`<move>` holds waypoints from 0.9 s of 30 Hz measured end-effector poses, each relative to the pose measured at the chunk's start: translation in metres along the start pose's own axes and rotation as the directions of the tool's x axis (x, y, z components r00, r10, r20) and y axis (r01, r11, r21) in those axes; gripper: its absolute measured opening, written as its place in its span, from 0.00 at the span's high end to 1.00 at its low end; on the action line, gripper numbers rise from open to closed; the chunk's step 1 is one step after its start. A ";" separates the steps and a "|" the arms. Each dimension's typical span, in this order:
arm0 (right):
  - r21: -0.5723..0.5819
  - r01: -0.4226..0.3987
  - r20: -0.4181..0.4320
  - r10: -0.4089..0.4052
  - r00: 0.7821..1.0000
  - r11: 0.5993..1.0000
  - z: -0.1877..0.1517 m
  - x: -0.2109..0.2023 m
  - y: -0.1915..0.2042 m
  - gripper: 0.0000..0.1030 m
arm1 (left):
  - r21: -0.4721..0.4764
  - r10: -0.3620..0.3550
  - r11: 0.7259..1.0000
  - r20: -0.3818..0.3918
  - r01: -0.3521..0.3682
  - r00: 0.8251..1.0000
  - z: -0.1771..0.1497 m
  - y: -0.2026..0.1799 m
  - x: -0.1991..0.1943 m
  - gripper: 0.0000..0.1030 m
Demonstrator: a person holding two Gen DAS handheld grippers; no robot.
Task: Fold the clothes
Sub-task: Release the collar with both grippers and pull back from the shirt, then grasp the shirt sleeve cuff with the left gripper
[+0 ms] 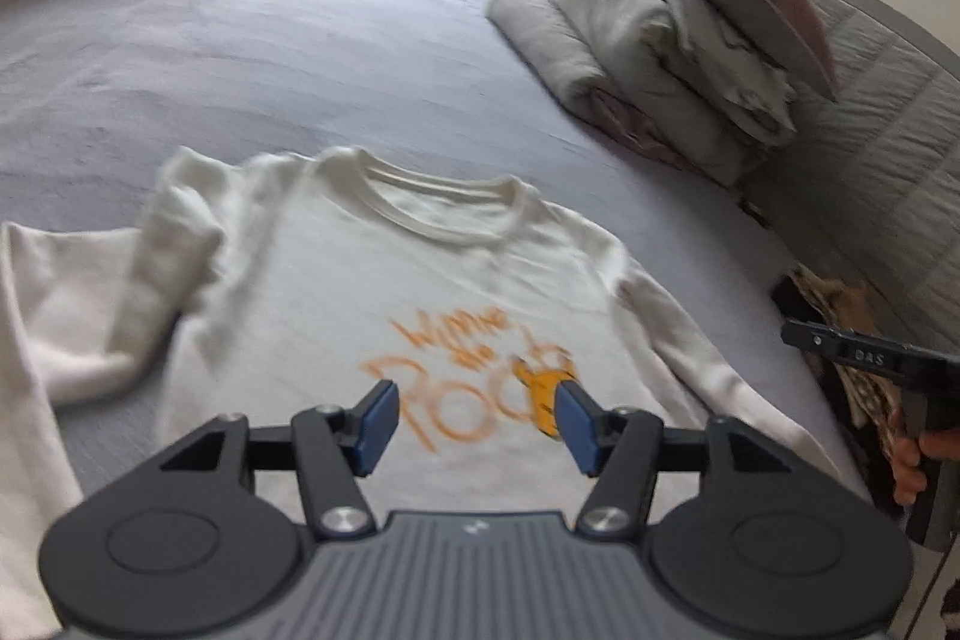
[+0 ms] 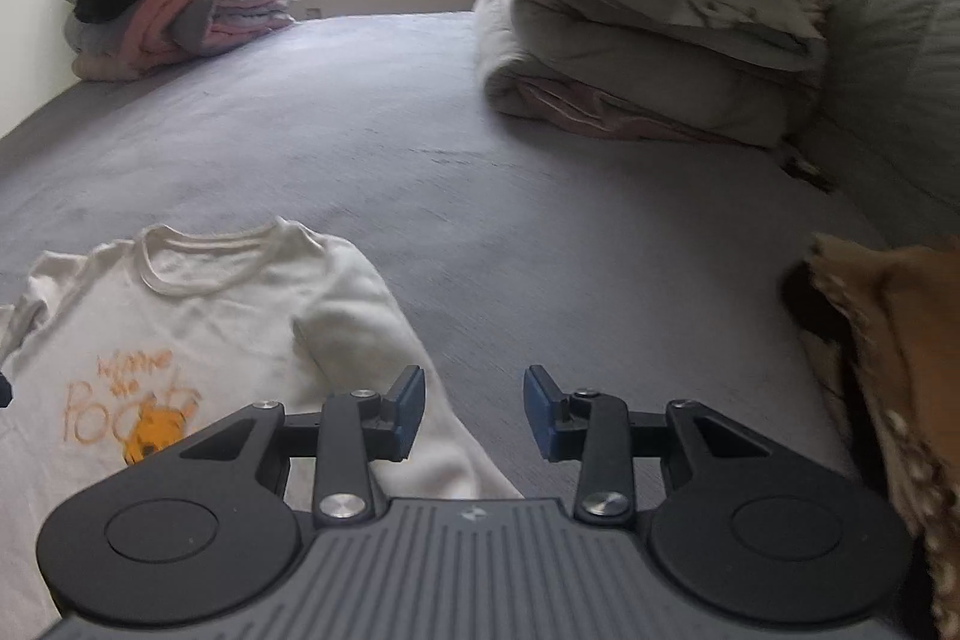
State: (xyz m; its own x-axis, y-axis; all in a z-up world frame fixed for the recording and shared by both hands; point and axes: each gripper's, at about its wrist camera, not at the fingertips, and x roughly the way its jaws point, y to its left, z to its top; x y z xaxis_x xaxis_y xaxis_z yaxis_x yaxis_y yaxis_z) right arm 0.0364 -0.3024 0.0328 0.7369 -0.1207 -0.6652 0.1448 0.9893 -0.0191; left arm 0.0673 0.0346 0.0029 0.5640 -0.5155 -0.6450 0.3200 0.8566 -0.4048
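Note:
A cream long-sleeved shirt [image 1: 360, 280] with orange lettering and a yellow bear lies face up on the grey bed sheet [image 1: 270, 58], collar at the far end. In the left wrist view its left sleeve [image 1: 174, 256] is bunched up and bent over. My left gripper [image 1: 474, 418] hovers over the print, open, with nothing between its blue pads. My right gripper [image 2: 474, 412] is open too and holds nothing, over the sheet just right of the shirt [image 2: 210, 328] and its right sleeve [image 2: 372, 334]. The right gripper [image 1: 870, 358] and the hand holding it also show at the left wrist view's right edge.
A pile of folded bedding topped by a pillow [image 2: 630, 40] sits far right against the grey quilted headboard [image 2: 900, 40]. A stack of folded clothes [image 2: 180, 4] lies in the far left corner. A brown patterned garment [image 2: 888, 370] lies at the near right.

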 end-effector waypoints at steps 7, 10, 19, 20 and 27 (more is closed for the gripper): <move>0.091 0.005 -0.020 -0.003 1.000 0.996 -0.030 -0.036 -0.032 0.62 | 0.034 -0.051 0.998 -0.010 0.051 0.999 -0.022 -0.030 -0.007 0.31; 0.109 0.002 -0.024 0.000 1.000 0.994 -0.045 -0.046 -0.042 0.62 | 0.043 -0.065 0.997 -0.011 0.065 0.998 -0.031 -0.039 -0.005 0.29; 0.135 -0.046 -0.034 0.051 0.998 0.990 -0.078 -0.065 -0.060 0.62 | 0.116 -0.121 0.986 -0.027 0.124 0.992 -0.052 -0.072 0.016 0.29; 0.142 -0.060 -0.037 0.066 0.997 0.988 -0.080 -0.066 -0.063 0.62 | 0.129 -0.133 0.982 -0.035 0.136 0.991 -0.054 -0.079 0.019 0.29; 0.183 -0.055 -0.031 0.062 0.998 0.982 -0.084 -0.068 -0.091 0.62 | 0.247 -0.235 0.936 -0.094 0.251 0.968 -0.069 -0.148 0.047 0.31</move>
State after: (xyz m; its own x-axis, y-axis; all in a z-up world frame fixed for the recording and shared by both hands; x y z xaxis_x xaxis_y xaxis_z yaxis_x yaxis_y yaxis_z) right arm -0.0826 -0.3769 0.0171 0.7234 -0.0569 -0.6881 0.2226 0.9626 0.1544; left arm -0.0066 -0.1178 -0.0123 0.3993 -0.7019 -0.5898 0.6293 0.6777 -0.3804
